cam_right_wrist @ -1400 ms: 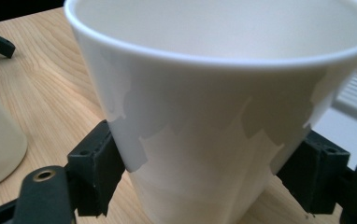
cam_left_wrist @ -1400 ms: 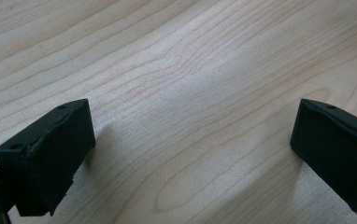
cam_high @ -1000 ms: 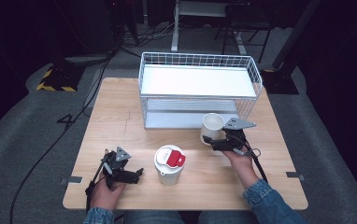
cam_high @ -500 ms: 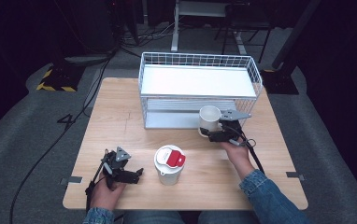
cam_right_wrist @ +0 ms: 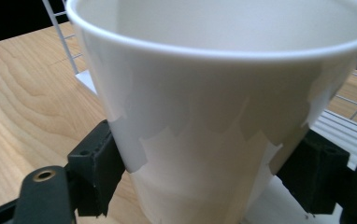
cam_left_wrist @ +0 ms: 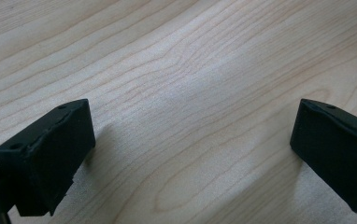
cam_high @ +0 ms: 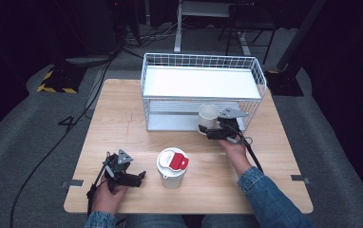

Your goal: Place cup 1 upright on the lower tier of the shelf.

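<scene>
Dark floor and cables ring the pale wooden table (cam_high: 122, 118) I'm working over. My right gripper (cam_high: 214, 131) is pinching a white cup (cam_high: 208, 117), one black jaw pressed on each side of its lower wall; in the right gripper view the cup (cam_right_wrist: 214, 116) stands upright between them, rim up and open. Just beyond the cup is the white wire rack (cam_high: 203, 90), with the cup close to the front of its lower shelf; I cannot tell whether the two touch. My left gripper (cam_high: 134, 176) is well apart from that, near my edge of the table, jaws spread wide with bare wood between them in the left gripper view (cam_left_wrist: 186, 135). Just to its right stands a white lidded cup (cam_high: 172, 166) with a red tab on top, not touching it.
</scene>
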Demonstrator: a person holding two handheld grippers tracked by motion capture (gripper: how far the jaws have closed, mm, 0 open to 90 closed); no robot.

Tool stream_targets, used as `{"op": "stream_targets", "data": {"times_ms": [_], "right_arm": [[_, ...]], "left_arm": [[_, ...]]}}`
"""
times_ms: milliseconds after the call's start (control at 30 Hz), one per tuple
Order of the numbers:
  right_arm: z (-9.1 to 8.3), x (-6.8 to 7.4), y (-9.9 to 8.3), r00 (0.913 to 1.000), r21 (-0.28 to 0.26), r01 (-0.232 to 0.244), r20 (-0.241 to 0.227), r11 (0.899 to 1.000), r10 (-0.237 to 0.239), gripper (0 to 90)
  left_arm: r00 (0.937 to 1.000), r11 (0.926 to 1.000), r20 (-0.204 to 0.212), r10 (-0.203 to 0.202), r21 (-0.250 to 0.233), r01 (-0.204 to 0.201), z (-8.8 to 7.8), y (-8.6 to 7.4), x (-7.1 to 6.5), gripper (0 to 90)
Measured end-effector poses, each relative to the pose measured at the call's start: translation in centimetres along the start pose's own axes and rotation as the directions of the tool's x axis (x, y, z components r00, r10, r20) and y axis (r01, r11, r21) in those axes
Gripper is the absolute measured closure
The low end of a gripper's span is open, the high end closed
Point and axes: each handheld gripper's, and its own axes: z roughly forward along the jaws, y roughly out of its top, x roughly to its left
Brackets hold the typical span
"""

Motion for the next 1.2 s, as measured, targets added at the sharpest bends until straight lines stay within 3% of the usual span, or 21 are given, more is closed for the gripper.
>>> {"op": "stream_targets", "data": {"times_ms": [467,933,1200], "right_arm": [[2.4,-0.7,0.3,0.9999,0.013,-0.012,0.006,1.0,0.012,22.5],[4.7,-1.4,0.5,0.9983,0.001,-0.022,0.054,1.0,0.022,22.5],[6.1,-1.6,0.6,0.9971,0.005,-0.006,0.076,1.0,0.005,22.6]], "left_arm": [[1.0,1.0,0.0,0.0,0.0,0.0,0.0,0.0,0.0,0.5],[1.0,1.0,-0.002,0.002,-0.002,-0.002,0.0,0.0,0.0,0.5],[1.0,1.0,-0.002,0.001,-0.001,-0.001,0.0,0.0,0.0,0.5]]}}
